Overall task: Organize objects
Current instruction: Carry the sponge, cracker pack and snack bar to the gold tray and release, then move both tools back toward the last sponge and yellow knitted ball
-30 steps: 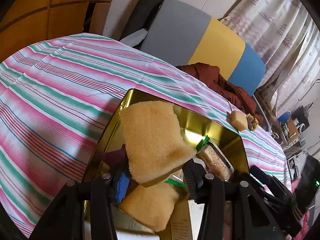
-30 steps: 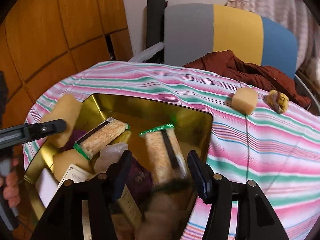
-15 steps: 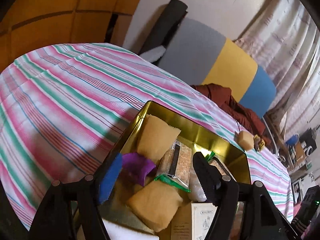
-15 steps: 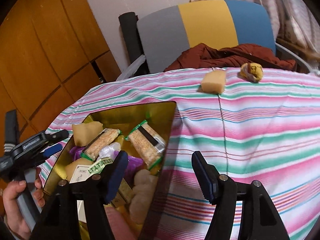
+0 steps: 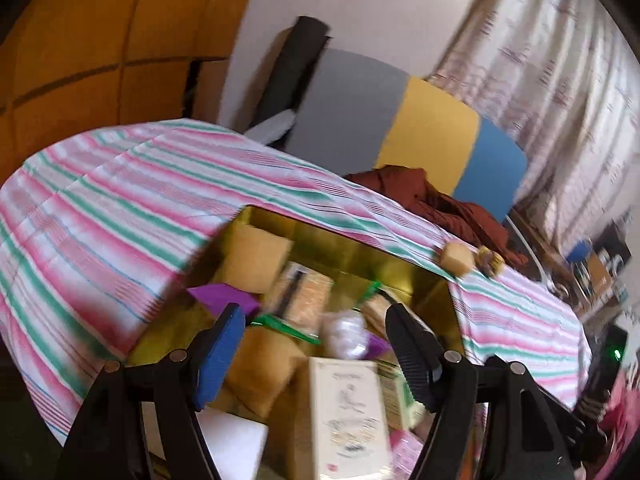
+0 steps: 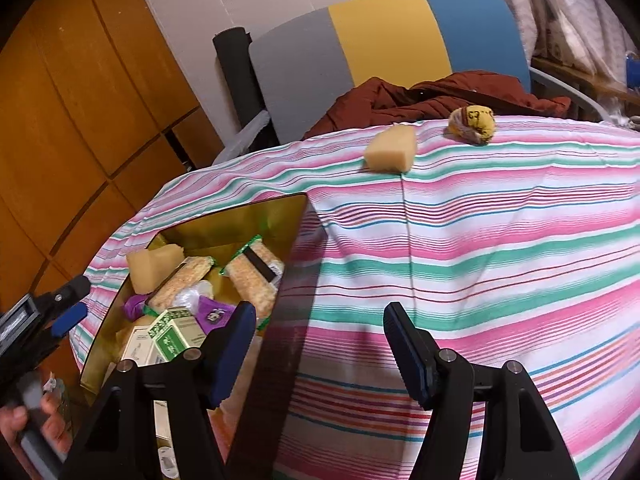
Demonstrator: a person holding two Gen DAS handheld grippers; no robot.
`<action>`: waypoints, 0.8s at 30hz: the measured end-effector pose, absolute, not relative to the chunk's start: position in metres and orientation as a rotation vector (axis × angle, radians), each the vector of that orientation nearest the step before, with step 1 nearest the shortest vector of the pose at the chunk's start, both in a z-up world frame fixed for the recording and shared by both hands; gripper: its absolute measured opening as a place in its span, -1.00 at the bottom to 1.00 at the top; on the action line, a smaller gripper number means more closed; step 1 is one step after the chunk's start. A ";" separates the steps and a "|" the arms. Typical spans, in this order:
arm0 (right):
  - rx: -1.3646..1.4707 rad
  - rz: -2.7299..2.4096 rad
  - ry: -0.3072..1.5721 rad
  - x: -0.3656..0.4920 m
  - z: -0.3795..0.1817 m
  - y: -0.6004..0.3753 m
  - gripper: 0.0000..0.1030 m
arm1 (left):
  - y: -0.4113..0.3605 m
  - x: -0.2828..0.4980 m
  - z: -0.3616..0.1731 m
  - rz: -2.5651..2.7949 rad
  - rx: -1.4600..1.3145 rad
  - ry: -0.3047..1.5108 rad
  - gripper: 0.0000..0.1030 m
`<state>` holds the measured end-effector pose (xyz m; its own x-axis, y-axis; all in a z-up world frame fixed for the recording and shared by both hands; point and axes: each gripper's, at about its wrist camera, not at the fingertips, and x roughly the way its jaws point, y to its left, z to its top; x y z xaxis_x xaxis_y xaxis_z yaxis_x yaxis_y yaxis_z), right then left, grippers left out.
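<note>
Hovering over the near end of the gold tin (image 5: 352, 248), the left gripper (image 5: 316, 344) has its jaws spread wide w/ nothing between them; they've just been opening. The left view is motion-blurred, so labels in the tin can't be read. Nearest in that view: a cream carton (image 5: 348, 412), cut off at the bottom edge, w/ a white block (image 5: 236, 448) at its left, partly behind the blue-padded finger (image 5: 218, 360). Behind those lie a tan sponge (image 5: 264, 368), a purple wrapper (image 5: 224, 298), a clear crumpled bag (image 5: 346, 332), a cracker pack (image 5: 304, 294) and a second sponge (image 5: 254, 258) in the far corner.

The right gripper (image 6: 320, 344) hangs w/ jaws released and empty, one finger over the tin's edge (image 6: 240, 220), the other over the striped cloth (image 6: 500, 240) on the bench; its jaws have just been opening too. This view is sharper: it shows a green-and-white box (image 6: 174, 334) and two cracker packs (image 6: 252, 274) that the left view smears. It also shows the left gripper (image 6: 60, 304) from the side and a hand (image 6: 36, 428) on its handle at the lower left, half cut off.

Farther out on the cloth sit a loose sponge piece (image 6: 390, 152) and a yellow-brown bundle (image 6: 474, 120), just beside each other, well apart from the tin. Beyond the bench edge: a rust-red jacket (image 6: 420, 100) on a grey-yellow-blue chair (image 6: 380, 32).
</note>
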<state>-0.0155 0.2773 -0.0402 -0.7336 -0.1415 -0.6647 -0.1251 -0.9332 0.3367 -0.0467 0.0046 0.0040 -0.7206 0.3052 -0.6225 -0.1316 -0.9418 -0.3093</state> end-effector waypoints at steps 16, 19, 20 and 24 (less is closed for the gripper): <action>1.190 -2.932 -0.614 -0.004 -0.048 0.320 0.32 | 0.086 -0.021 0.004 2.496 -1.010 -0.171 0.44; 1.202 -2.955 -0.632 -0.001 -0.050 0.334 0.33 | 0.098 -0.017 0.002 2.470 -1.019 -0.148 0.44; 1.207 -2.960 -0.642 0.000 -0.051 0.338 0.33 | 0.102 -0.015 0.002 2.461 -1.018 -0.143 0.44; 1.225 -2.984 -0.678 0.003 -0.054 0.358 0.33 | 0.122 -0.012 0.002 2.423 -1.024 -0.103 0.44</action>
